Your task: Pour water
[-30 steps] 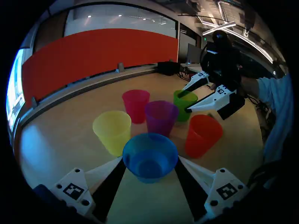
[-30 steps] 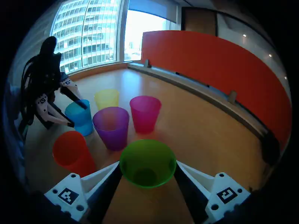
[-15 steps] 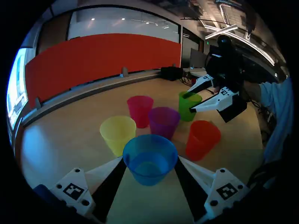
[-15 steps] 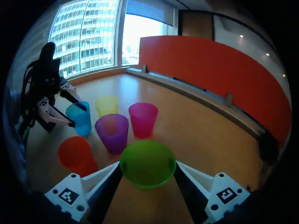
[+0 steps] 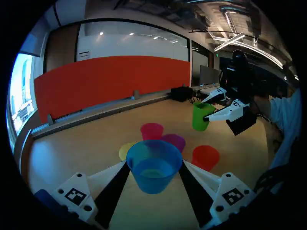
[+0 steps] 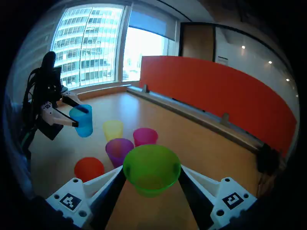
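Observation:
My left gripper (image 5: 153, 172) is shut on a blue cup (image 5: 154, 165) that holds some water, lifted above the wooden table (image 5: 76, 153). My right gripper (image 6: 151, 178) is shut on a green cup (image 6: 152, 169), also lifted and upright. In the left gripper view the green cup (image 5: 201, 115) hangs at the right in the right gripper (image 5: 209, 111). The right gripper view has the blue cup (image 6: 82, 120) at the left, held by the left gripper (image 6: 75, 115). Both cups sit high over the cups left on the table.
Standing together on the table are a yellow cup (image 6: 113, 129), a pink cup (image 6: 145, 136), a purple cup (image 6: 119, 151) and an orange cup (image 6: 89, 169). A long red wall panel (image 5: 111, 80) runs behind the table, windows (image 6: 88, 50) beyond. A light-blue sleeve (image 5: 286, 115) shows at the right.
Both grippers have risen with their cups: the blue and the green cup went from table level among the others to well above them. The four standing cups have not moved.

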